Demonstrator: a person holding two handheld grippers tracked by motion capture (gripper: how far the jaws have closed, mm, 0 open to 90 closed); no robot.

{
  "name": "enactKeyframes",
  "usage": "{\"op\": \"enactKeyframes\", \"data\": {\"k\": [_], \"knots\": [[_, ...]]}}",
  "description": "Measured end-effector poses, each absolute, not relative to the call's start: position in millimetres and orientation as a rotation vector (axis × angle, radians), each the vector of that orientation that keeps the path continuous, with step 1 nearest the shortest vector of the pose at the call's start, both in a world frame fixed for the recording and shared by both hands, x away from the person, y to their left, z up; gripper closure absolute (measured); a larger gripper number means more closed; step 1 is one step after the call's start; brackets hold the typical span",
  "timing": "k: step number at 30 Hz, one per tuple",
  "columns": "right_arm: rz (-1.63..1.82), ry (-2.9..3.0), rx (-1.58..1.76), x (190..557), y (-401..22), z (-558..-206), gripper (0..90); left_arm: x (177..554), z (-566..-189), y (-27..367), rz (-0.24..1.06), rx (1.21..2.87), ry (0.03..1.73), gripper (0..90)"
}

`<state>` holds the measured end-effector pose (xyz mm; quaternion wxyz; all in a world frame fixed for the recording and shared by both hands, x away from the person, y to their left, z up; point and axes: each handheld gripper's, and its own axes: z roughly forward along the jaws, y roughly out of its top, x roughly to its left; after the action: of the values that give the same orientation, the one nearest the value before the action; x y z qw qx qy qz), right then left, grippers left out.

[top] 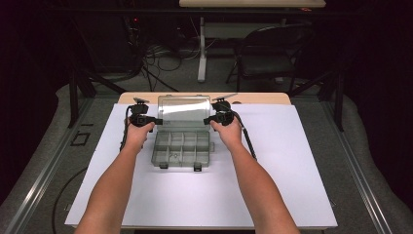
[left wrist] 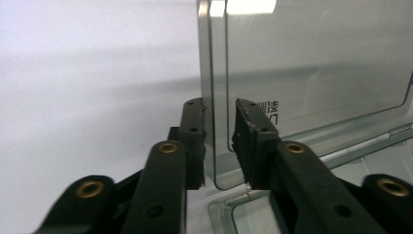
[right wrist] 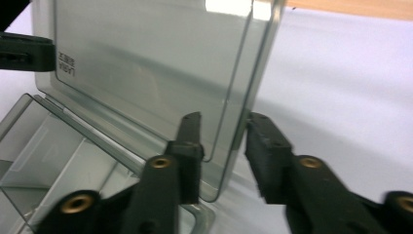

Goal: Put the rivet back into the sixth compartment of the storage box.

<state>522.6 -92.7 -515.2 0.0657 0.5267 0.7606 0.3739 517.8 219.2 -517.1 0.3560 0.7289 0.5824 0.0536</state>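
A clear plastic compartment box [top: 181, 146] lies on the white sheet with its lid [top: 184, 109] standing upright at the back. My left gripper [top: 158, 120] is at the lid's left edge and my right gripper [top: 207, 119] at its right edge. In the left gripper view the black jaws [left wrist: 219, 126] are shut on the lid's rim [left wrist: 214, 97], above the box base [left wrist: 253, 214]. In the right gripper view the jaws [right wrist: 221, 141] clamp the lid's opposite rim [right wrist: 243, 97]. One left fingertip [right wrist: 24, 56] shows at the lid's far corner. The compartments look empty.
The white sheet [top: 292, 170] covers a wooden table whose bare edge [top: 263, 98] shows behind the box. Beyond the table stand a folding chair [top: 272, 53], a desk leg [top: 201, 48] and floor cables [top: 160, 56]. Two latches [top: 197, 167] hang at the box's front edge.
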Motion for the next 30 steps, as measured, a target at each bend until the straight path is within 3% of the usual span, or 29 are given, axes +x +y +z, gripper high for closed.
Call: {"op": "enactKeyframes", "data": {"k": [2, 4, 30], "knots": [[1.121, 2.286, 1.574, 522, -94, -514, 76.3, 517, -515, 220, 0.159, 1.896, 1.502, 82.5], [1.108, 2.277, 1.554, 521, -95, -513, 80.8, 516, -514, 221, 0.173, 1.918, 1.486, 83.7], [1.152, 2.22, 1.356, 505, -97, -519, 81.0, 503, -519, 223, 0.277, 1.874, 1.404, 86.1]]}}
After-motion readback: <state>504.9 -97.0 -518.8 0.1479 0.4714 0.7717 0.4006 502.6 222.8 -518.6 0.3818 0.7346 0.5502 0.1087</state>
